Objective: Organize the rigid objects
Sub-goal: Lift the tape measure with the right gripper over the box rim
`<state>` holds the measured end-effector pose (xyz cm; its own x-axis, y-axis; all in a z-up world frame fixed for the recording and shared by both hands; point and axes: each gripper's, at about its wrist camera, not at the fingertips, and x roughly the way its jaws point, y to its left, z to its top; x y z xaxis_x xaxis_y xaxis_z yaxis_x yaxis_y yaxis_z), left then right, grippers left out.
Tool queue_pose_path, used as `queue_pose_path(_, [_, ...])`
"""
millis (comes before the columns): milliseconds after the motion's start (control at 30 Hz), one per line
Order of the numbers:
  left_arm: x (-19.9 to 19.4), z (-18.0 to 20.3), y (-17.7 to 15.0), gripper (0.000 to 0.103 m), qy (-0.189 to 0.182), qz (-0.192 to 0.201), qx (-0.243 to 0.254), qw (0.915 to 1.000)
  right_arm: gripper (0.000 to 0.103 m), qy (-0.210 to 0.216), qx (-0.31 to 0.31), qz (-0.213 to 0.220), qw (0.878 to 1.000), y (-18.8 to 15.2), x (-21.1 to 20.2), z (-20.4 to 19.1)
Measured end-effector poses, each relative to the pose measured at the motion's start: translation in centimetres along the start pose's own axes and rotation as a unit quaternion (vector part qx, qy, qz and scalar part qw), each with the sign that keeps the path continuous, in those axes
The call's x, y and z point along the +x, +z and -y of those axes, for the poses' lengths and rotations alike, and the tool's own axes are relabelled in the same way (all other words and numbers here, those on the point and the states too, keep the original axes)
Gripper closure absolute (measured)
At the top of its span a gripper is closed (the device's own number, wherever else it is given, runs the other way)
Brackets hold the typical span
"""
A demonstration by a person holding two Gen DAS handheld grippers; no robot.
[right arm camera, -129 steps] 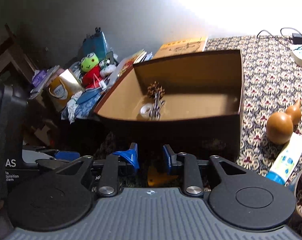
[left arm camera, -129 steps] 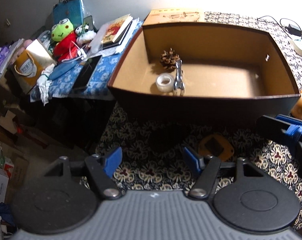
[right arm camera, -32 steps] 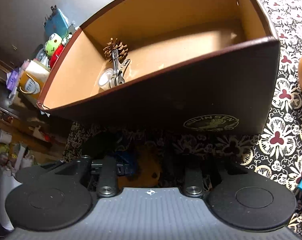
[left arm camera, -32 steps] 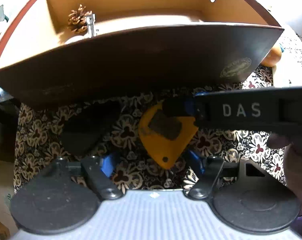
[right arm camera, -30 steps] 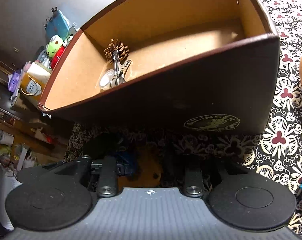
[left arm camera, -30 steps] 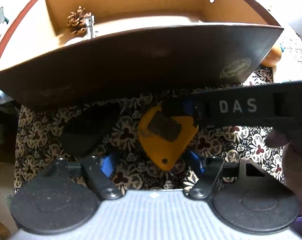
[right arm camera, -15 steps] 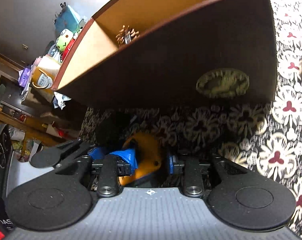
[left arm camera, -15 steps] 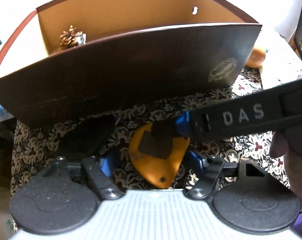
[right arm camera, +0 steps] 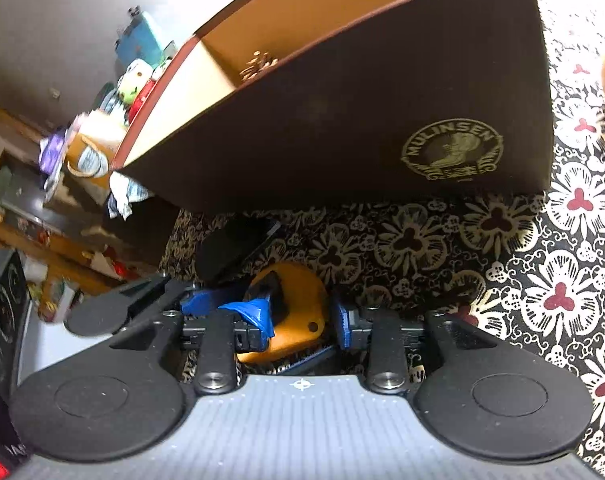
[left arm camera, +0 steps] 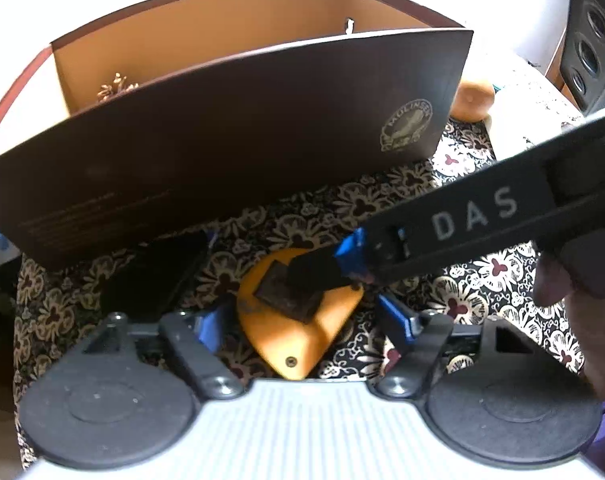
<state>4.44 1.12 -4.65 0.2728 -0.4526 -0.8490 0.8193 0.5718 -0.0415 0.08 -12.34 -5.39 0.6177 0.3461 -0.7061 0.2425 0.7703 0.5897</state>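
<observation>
Orange wedge-shaped tool [left arm camera: 298, 330] on the patterned cloth [right arm camera: 542, 280] just near of the brown box [left arm camera: 230, 128], my right gripper [right arm camera: 300, 318] straddling it with fingers spread, my left gripper [left arm camera: 302, 320] open around it too, pine cone [left arm camera: 116, 86] inside the box's far left.

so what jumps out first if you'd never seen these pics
The orange triangular object lies on the flower-patterned cloth in front of the box, with both grippers crowding it: the left gripper open on either side, the right gripper reaching over it from the right. Behind looms the big dark brown box with a gold MULINSEN emblem; a pine cone peeks over its front wall.
</observation>
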Motion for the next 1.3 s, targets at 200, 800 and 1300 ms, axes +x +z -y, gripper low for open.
queue_pose_path(200, [-0.7, 0.3, -0.7, 0.026, 0.004, 0.007, -0.003, 1.0000, 0.088, 0.009, -0.031, 0.001, 0.999, -0.3, 0.1, 0.0])
queue_pose_path(800, [-0.7, 0.5, 0.3, 0.040, 0.002, -0.003, -0.023, 0.9997, 0.088, 0.001, 0.018, 0.004, 1.000, -1.0, -2.1, 1.0])
queue_pose_path(1300, [-6.3, 5.1, 5.1, 0.040, -0.095, 0.082, 0.077, 0.9891, 0.088, -0.070, 0.004, 0.156, 0.985, 0.1, -14.4, -1.6])
